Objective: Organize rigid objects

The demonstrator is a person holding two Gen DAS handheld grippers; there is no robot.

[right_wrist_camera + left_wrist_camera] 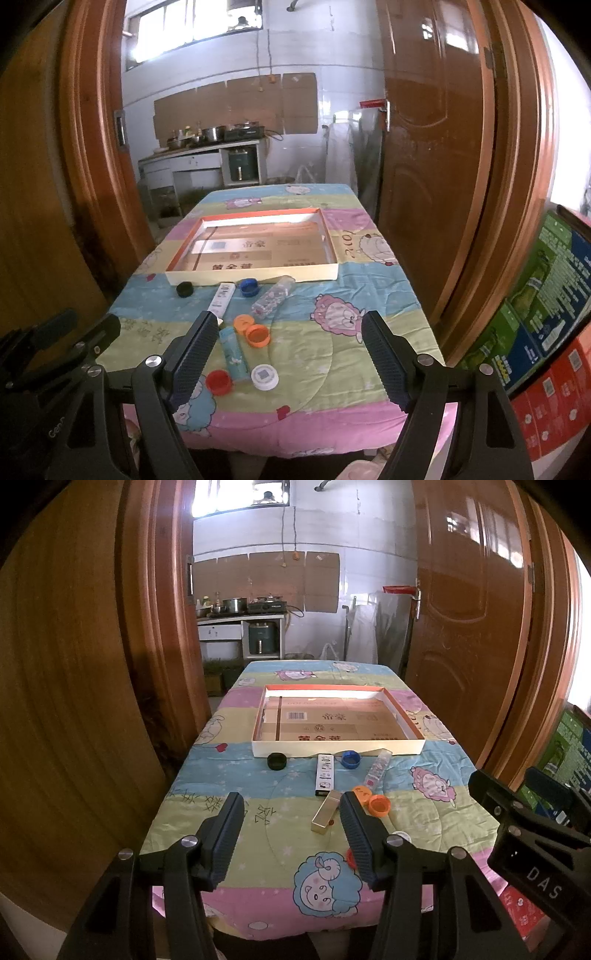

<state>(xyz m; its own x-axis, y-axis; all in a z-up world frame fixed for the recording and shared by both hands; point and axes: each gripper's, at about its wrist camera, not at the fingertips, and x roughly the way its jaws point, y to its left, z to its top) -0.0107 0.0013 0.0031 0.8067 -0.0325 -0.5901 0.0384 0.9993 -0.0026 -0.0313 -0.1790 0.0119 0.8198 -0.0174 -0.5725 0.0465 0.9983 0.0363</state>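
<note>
1. Both claws hung over the near edge of a table draped in a cartoon-sheep quilt [332,354]. The left gripper [291,834] had its jaws apart with nothing between the pads; the right gripper [288,358] stood spread wide, equally empty.

2. Nearest the right gripper lay a red cap [218,381], a white cap [264,376] and a light-blue lighter [233,353], close together on the quilt.

3. In the left wrist view, a gold rectangular box [325,814] rested just beside the right-hand finger of the left gripper.

4. Farther on sat two orange caps [251,330], touching or nearly so.

5. Beyond them lay a white printed box [325,774] and a clear tube [377,770], with a blue cap [350,758] between their far ends and a black cap [277,761] off to the left.

6. Farthest stood a shallow orange-rimmed tray [336,746], lined with printed cardboard and holding none of the objects.
</note>
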